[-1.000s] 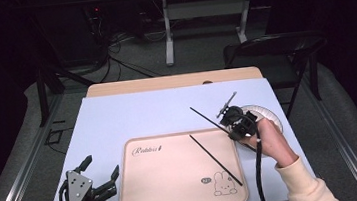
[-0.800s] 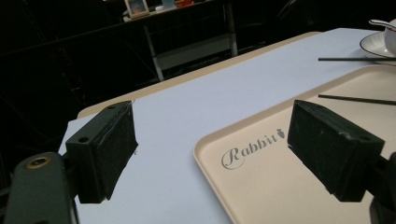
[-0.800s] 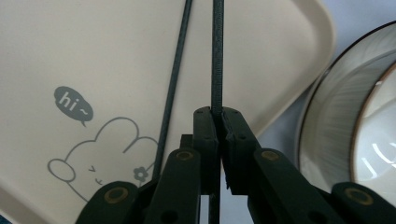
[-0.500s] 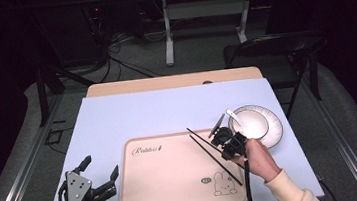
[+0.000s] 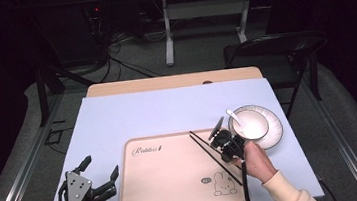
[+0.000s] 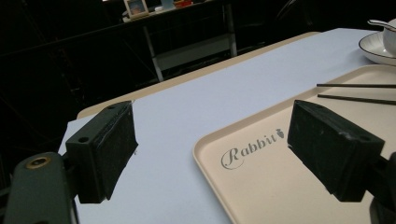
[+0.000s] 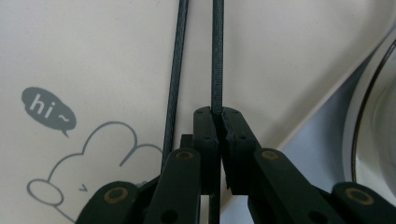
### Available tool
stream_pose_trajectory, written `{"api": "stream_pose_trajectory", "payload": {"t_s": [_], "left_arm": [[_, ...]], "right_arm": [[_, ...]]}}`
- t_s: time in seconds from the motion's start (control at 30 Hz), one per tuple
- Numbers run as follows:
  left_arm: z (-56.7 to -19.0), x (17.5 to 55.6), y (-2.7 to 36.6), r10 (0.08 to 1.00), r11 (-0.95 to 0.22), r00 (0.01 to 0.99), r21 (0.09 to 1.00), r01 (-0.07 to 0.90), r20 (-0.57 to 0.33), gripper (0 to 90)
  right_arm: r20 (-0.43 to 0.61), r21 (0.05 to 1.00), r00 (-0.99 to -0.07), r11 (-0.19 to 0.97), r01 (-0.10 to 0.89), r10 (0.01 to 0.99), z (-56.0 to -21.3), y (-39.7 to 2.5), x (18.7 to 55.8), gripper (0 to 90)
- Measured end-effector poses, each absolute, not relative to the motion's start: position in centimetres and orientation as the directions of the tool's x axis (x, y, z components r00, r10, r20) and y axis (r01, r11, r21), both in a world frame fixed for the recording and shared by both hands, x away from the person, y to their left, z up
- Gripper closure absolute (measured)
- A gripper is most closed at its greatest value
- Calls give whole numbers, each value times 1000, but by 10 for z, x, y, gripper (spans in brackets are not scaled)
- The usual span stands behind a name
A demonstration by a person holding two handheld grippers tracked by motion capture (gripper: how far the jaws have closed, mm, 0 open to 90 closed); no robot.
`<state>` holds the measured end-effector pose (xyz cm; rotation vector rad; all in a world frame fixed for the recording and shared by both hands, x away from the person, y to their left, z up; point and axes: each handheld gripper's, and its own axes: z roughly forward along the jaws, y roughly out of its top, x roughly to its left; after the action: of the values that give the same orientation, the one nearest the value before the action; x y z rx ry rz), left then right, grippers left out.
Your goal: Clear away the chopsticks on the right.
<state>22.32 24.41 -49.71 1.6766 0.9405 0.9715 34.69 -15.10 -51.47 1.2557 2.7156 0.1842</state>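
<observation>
High view shows a pale blue mat [image 5: 142,109] bearing a beige tray [image 5: 175,181] and, just right of it, a white bowl [image 5: 257,125]. Over the tray's right part, the right gripper [image 7: 219,122] pinches one black chopstick [image 7: 217,56]; its twin [image 7: 176,70] lies alongside. Beside the tray's left edge, the left gripper [image 6: 212,144] gapes, grasping nothing.

table [image 5: 115,89] | blue sheet [image 5: 133,118] | tray [image 5: 175,181], plate [image 5: 276,129] on sheet
</observation>
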Motion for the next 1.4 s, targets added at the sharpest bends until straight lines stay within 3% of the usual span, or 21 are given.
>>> {"api": "stream_pose_trajectory", "payload": {"t_s": [0.6, 0.73, 0.83, 0.87, 0.93, 0.97, 1.0, 1.17, 1.4], "left_arm": [[-497, 223, 244, 902, -258, 392, 955, 150, 182, 153], [-497, 224, 244, 902, -259, 392, 954, 150, 183, 153], [-497, 224, 244, 901, -261, 393, 953, 151, 184, 153], [-497, 224, 244, 901, -259, 392, 954, 150, 183, 153], [-497, 224, 244, 902, -259, 392, 954, 151, 182, 153], [-497, 224, 244, 901, -259, 393, 954, 150, 183, 153], [-497, 224, 244, 901, -259, 393, 954, 150, 183, 153], [-497, 225, 243, 899, -266, 398, 951, 158, 185, 153], [-497, 224, 244, 899, -262, 398, 952, 157, 182, 153]], "right_arm": [[-3, 198, -598, 587, 785, 801, -524, -143, 354, 803], [12, 206, -617, 602, 772, 787, -521, -147, 355, 673], [24, 223, -625, 605, 764, 780, -519, -148, 354, 640], [19, 220, -625, 606, 764, 780, -518, -149, 353, 572], [15, 219, -629, 612, 760, 777, -516, -149, 353, 554], [3, 228, -642, 624, 747, 767, -514, -151, 352, 459], [3, 228, -642, 624, 747, 767, -514, -151, 352, 459], [-42, 384, -681, 641, 665, 731, -509, -158, 349, 209], [-81, 497, -716, 651, 574, 693, -497, -162, 340, 120]]}}
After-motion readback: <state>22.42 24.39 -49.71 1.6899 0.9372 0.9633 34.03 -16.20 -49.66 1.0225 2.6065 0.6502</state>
